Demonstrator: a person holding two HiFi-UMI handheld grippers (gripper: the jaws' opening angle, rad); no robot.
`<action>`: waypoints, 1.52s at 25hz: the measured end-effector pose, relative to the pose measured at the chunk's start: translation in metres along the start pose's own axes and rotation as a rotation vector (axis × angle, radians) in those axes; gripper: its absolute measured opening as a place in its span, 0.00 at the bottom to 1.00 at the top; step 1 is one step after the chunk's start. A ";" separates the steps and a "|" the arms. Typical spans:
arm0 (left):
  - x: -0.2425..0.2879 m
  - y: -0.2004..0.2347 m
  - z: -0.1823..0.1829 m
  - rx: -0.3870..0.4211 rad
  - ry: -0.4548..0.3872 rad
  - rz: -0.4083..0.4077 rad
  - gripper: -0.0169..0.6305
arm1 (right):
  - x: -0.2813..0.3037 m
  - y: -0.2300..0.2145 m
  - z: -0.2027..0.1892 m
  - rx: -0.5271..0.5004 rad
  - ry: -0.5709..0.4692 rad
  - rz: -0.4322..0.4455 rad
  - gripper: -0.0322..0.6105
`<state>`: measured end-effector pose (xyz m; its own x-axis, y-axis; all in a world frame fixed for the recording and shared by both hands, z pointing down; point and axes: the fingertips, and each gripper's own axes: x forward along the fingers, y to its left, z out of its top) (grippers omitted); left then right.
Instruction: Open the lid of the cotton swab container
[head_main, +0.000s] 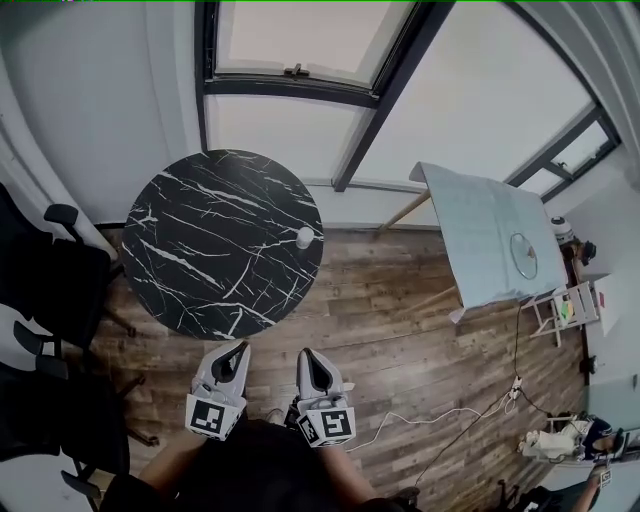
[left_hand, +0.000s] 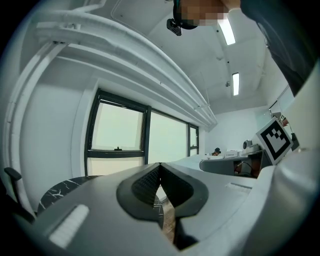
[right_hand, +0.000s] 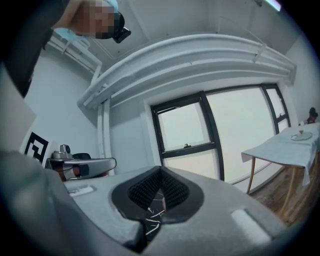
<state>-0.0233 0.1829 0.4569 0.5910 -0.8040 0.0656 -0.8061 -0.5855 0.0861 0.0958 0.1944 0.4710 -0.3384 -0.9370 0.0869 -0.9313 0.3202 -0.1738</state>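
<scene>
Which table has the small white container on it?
The round black marble table, with the container at its right edge; the other table is rectangular, cloth-covered.

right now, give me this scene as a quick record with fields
surface: round black marble table, standing on a wood floor
target: cotton swab container, small and white, near the table's right edge
open or closed: too small to tell
left gripper: fingers together, nothing between them
right gripper: fingers together, nothing between them
contact with target: none, both grippers are well short of it
</scene>
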 end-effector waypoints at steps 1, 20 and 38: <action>0.007 0.009 0.000 -0.004 0.001 -0.007 0.03 | 0.011 0.000 0.001 -0.003 -0.002 -0.006 0.05; 0.095 0.120 -0.001 0.006 0.061 -0.228 0.03 | 0.134 -0.027 -0.002 -0.035 0.020 -0.187 0.05; 0.180 0.137 -0.035 0.022 0.133 -0.253 0.03 | 0.217 -0.092 -0.072 0.001 0.091 -0.153 0.09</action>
<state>-0.0265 -0.0386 0.5150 0.7709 -0.6125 0.1748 -0.6324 -0.7688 0.0947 0.0986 -0.0283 0.5768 -0.2038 -0.9583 0.2004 -0.9727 0.1749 -0.1527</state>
